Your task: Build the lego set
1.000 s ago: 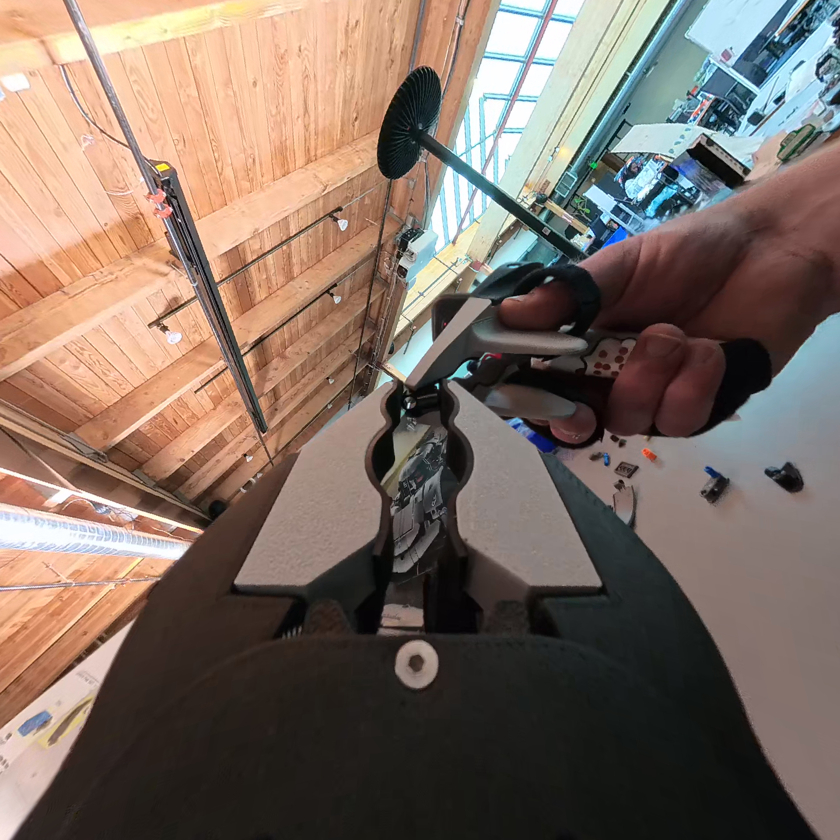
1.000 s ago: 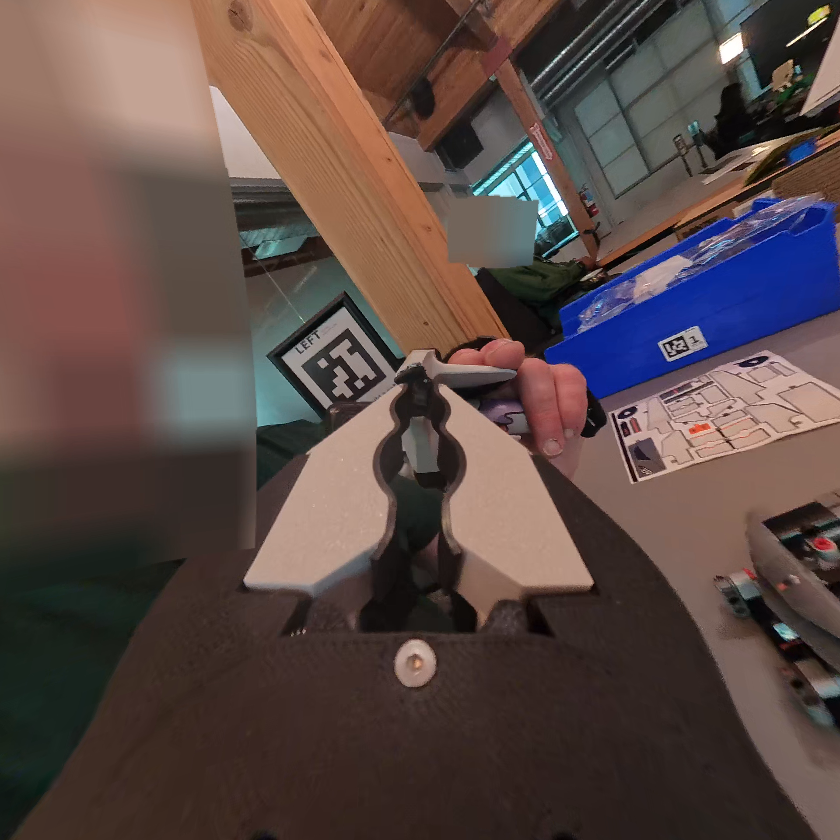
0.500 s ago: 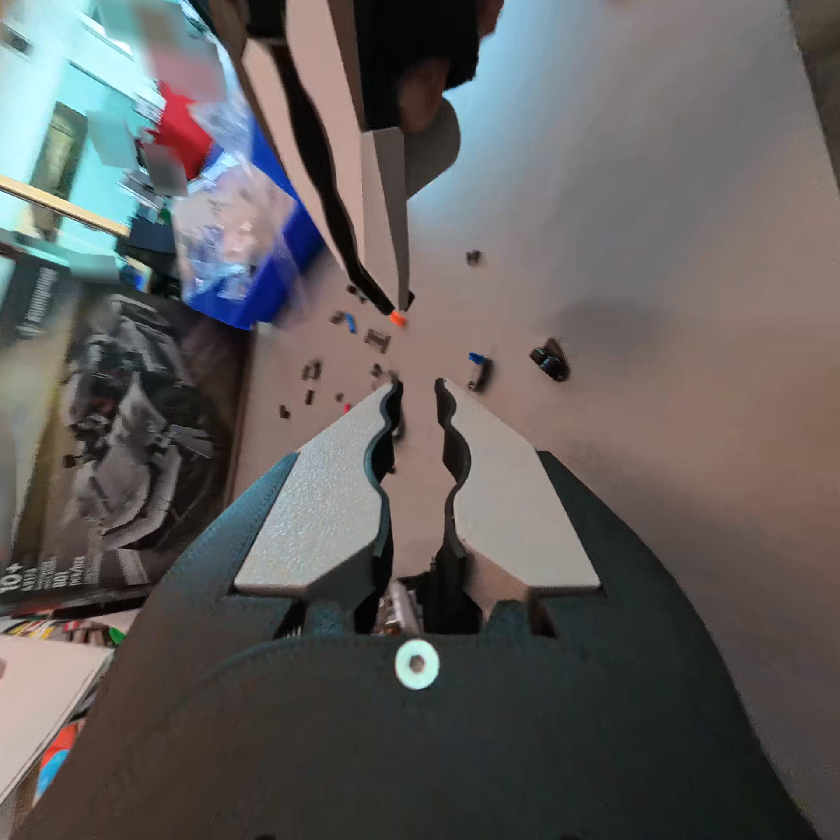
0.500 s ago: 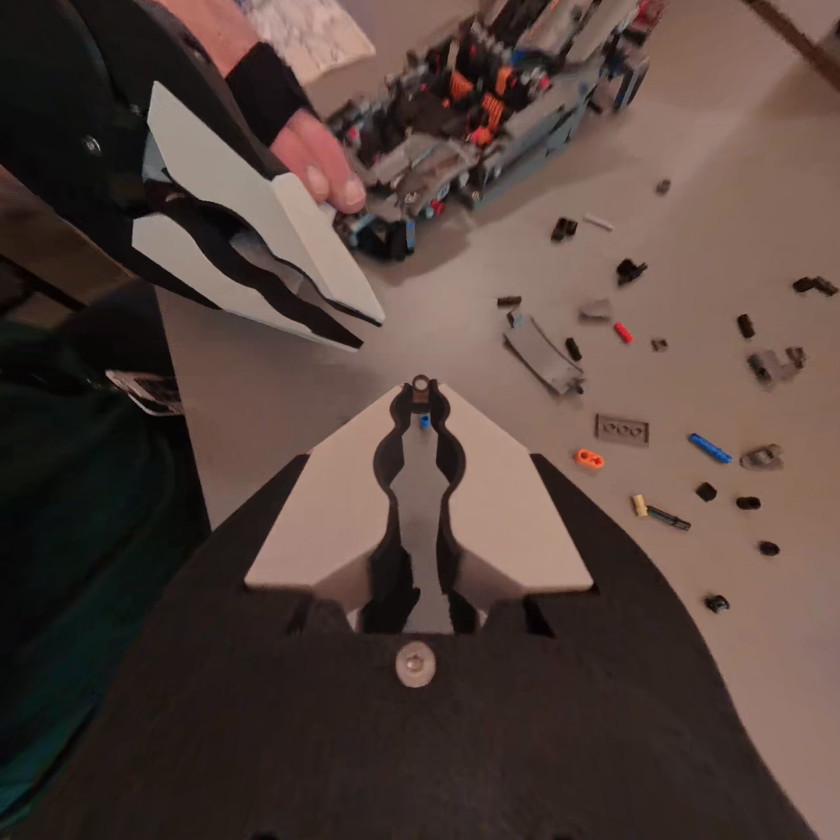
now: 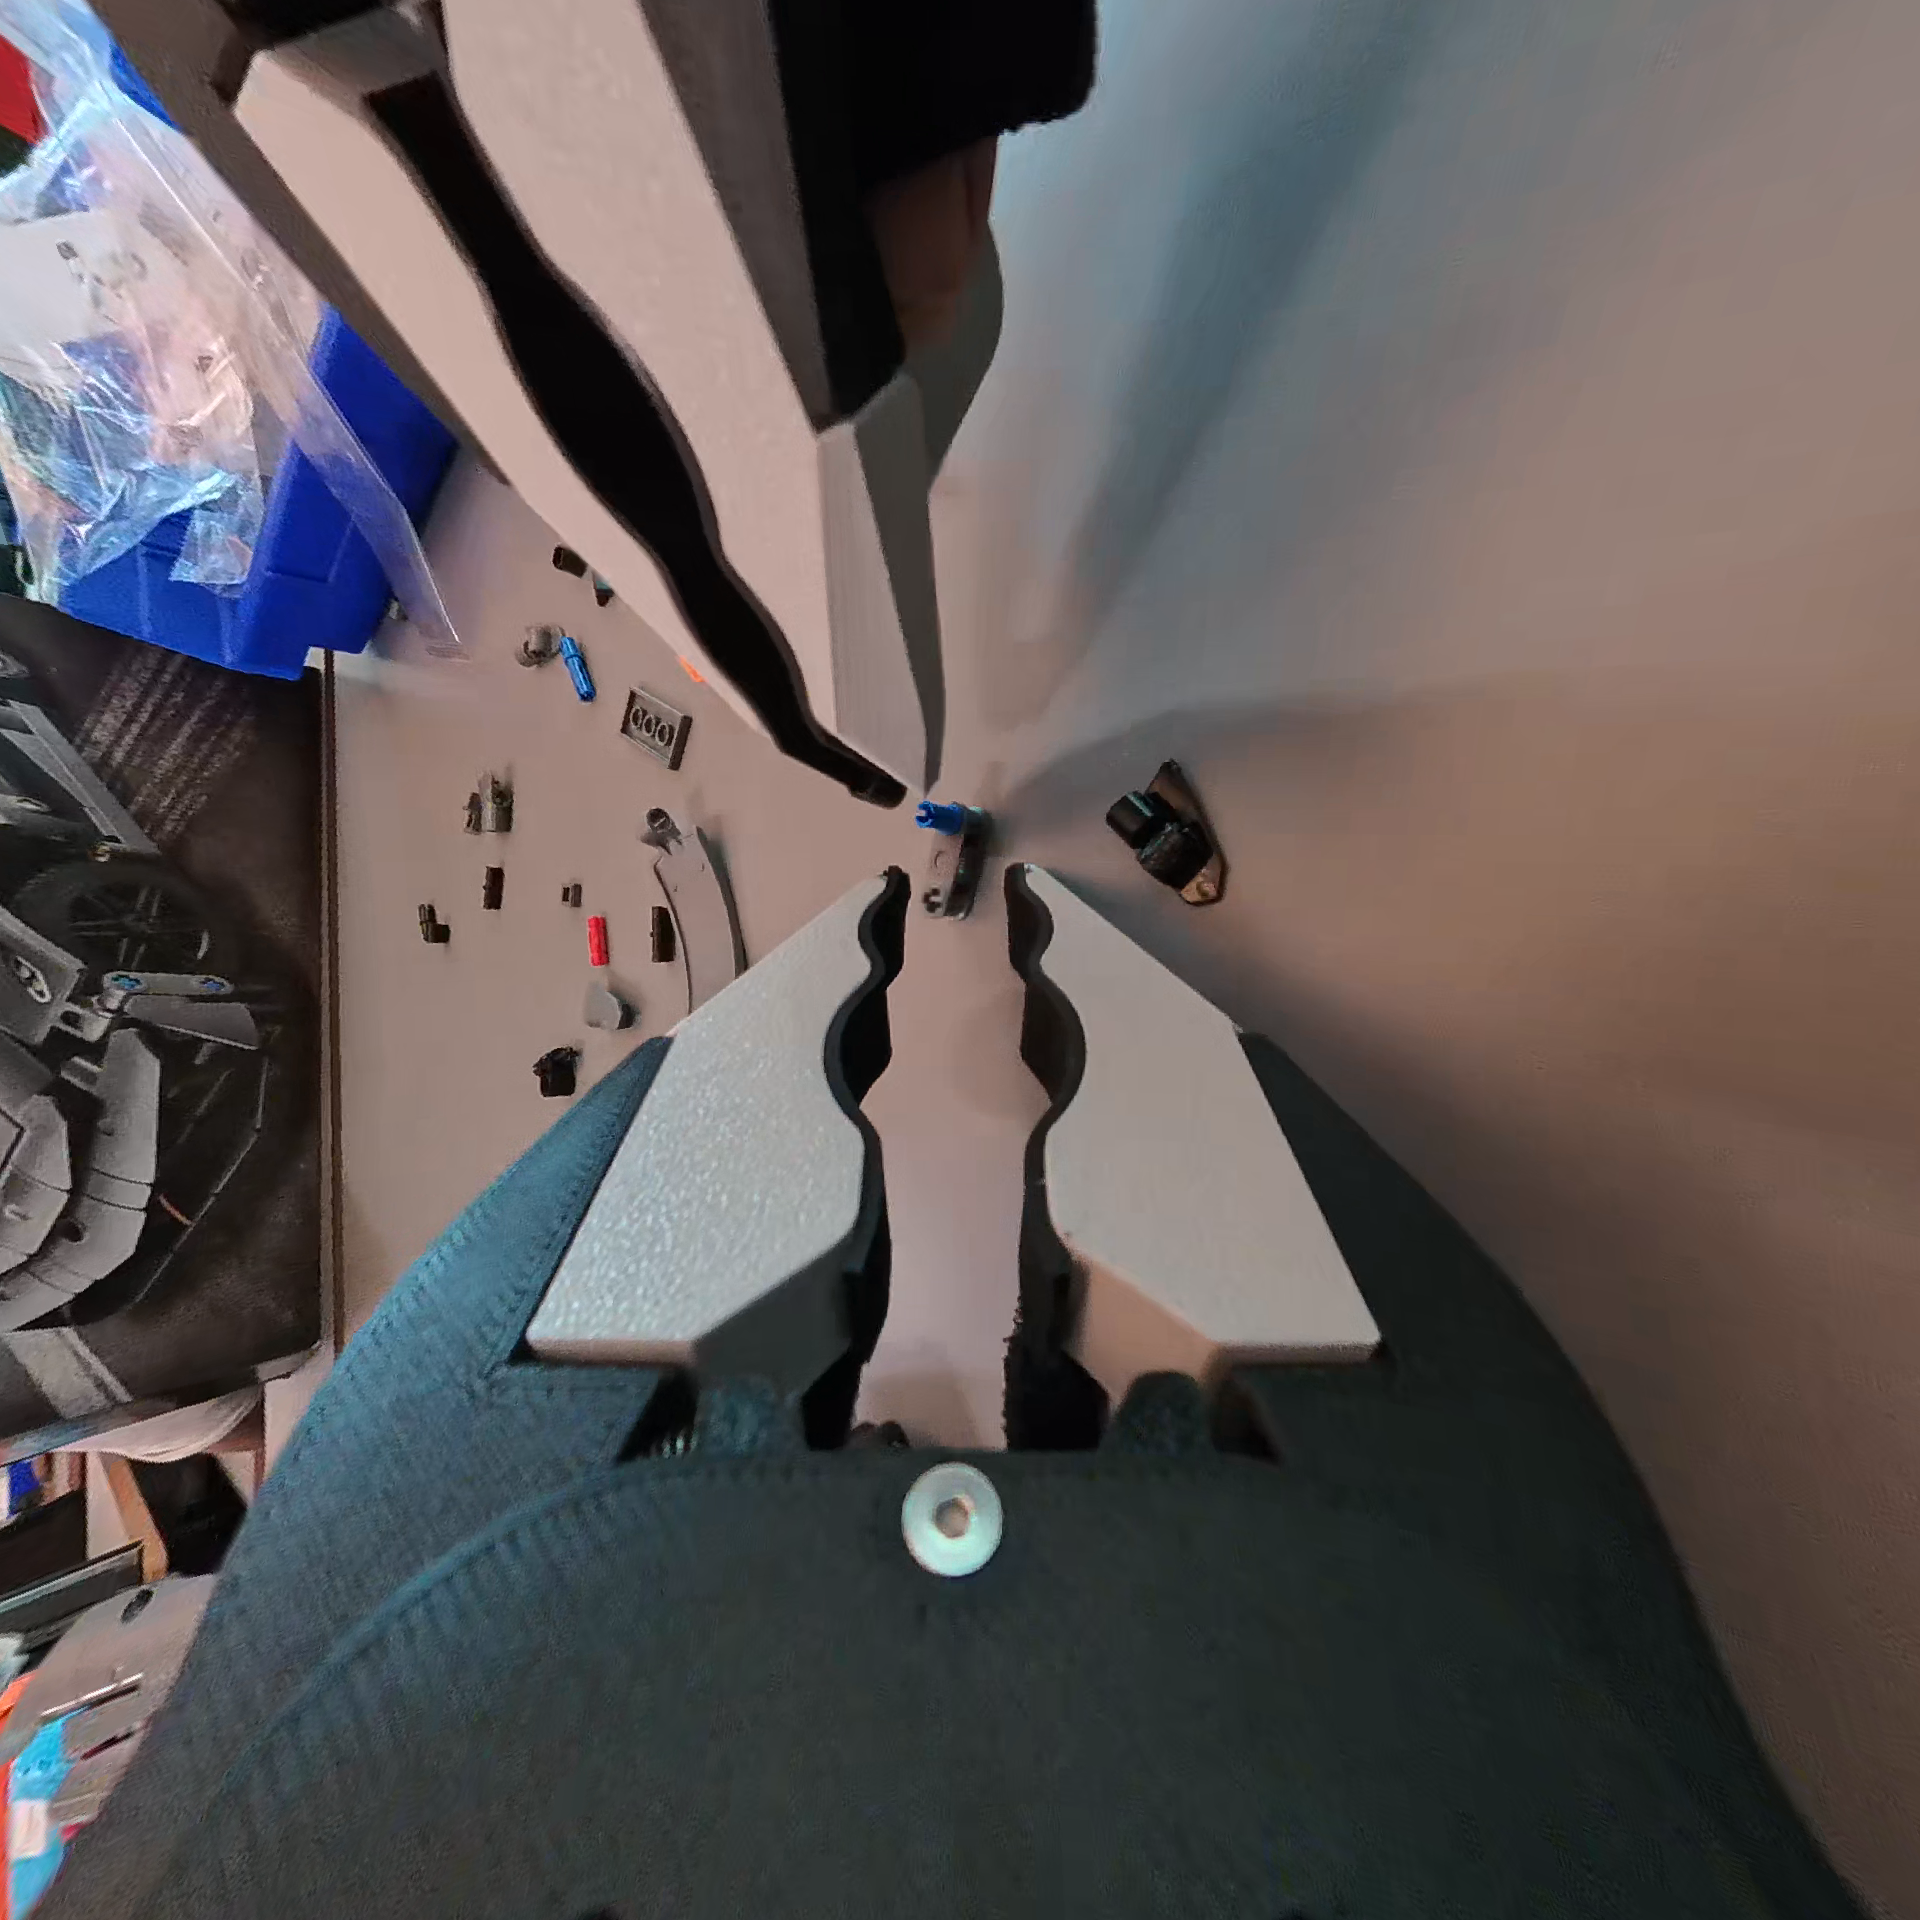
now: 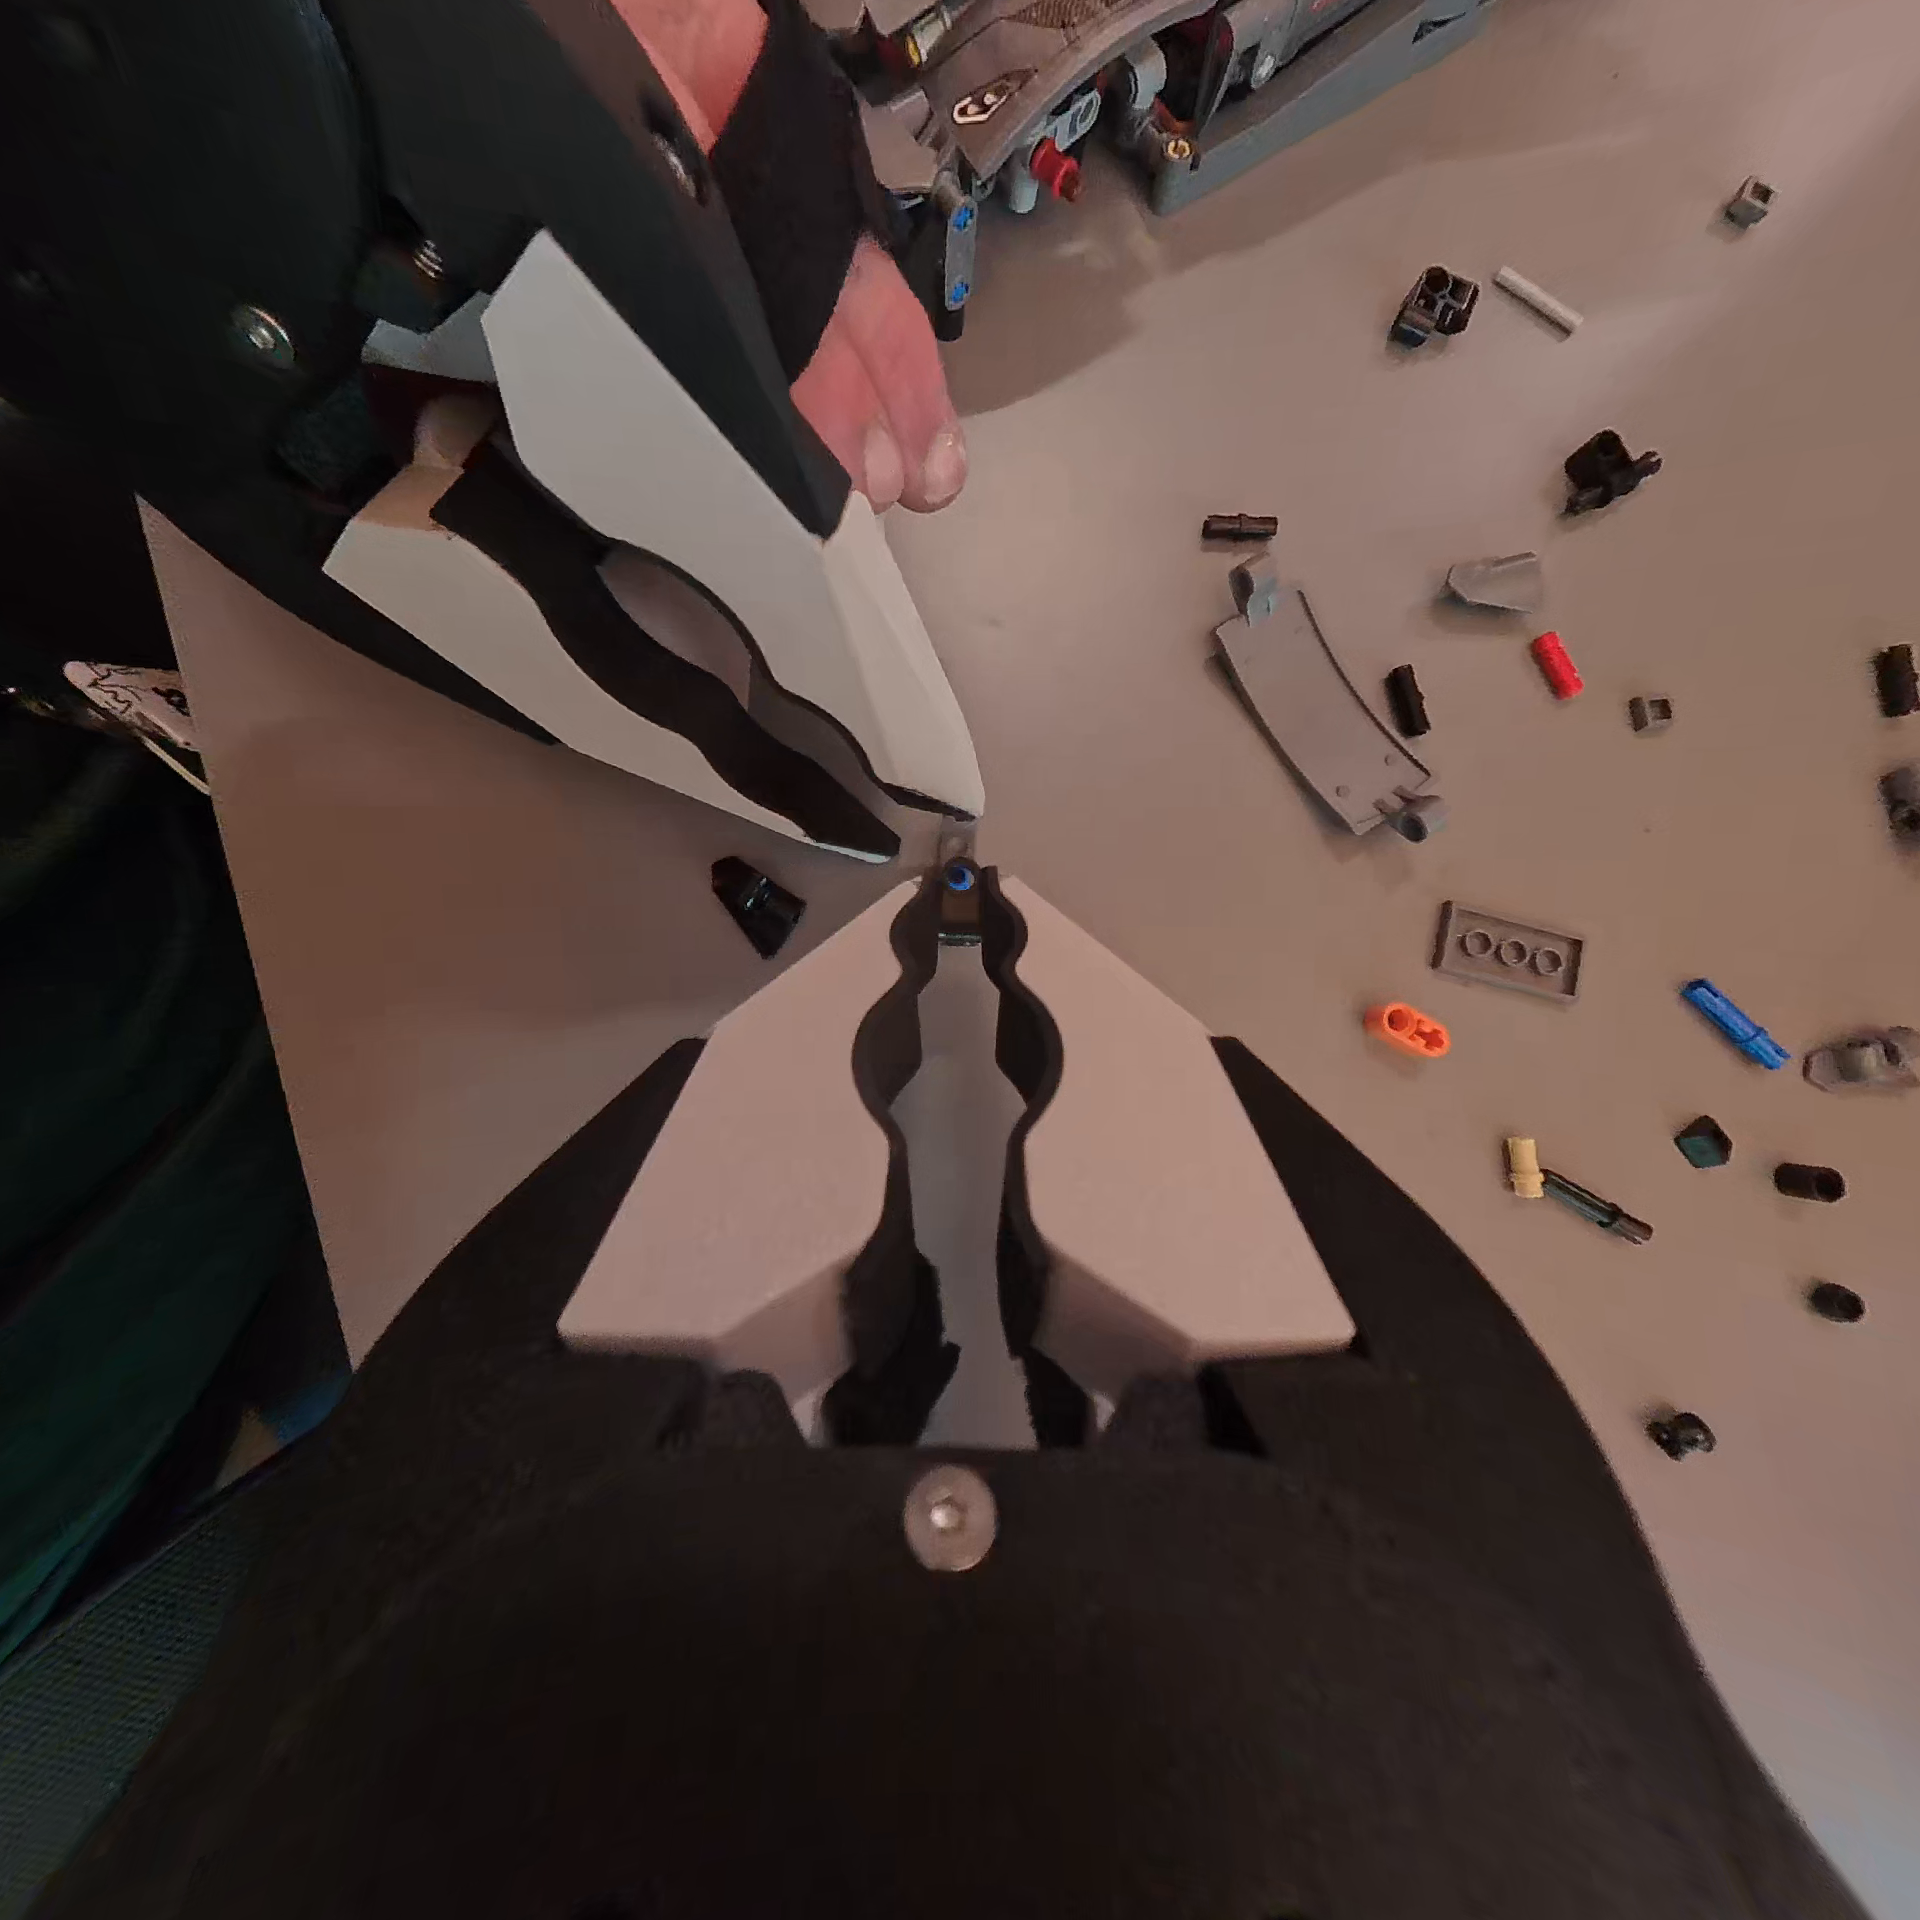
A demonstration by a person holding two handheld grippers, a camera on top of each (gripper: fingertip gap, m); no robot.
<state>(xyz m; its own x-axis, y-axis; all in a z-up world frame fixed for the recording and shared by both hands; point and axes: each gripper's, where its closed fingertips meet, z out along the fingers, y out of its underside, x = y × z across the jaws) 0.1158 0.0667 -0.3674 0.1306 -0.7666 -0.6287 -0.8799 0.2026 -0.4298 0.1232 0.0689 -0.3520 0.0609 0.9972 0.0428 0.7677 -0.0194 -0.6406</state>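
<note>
My right gripper [image 6: 956,885] is shut on a small dark grey Lego piece with a blue pin [image 6: 957,881], low over the grey table [image 6: 1143,499]. My left gripper [image 5: 954,883] is open, and that piece [image 5: 954,868] sits just in front of its fingertips. The right gripper [image 5: 904,788] enters the left wrist view from above, its tips at the blue pin [image 5: 938,816]. In the right wrist view the left gripper [image 6: 930,826] comes in from the upper left, tip to tip with mine. The partly built grey car [image 6: 1091,125] stands at the back.
Loose parts lie to the right: a curved grey panel [image 6: 1320,717], a grey plate [image 6: 1507,951], an orange piece [image 6: 1405,1029], a blue pin [image 6: 1733,1023]. A black piece [image 5: 1164,836] lies close by. A blue bin [image 5: 260,582] and the set's box [image 5: 135,987] lie beyond. The grippers are tip to tip, or close to it. My left gripper's tips are some 15 centimeters from the partly built grey car [image 6: 1091,125].
Both grippers swung down from head height to the table. The left gripper opened. Since half a second ago the two have closed in until their tips meet around the held piece.
</note>
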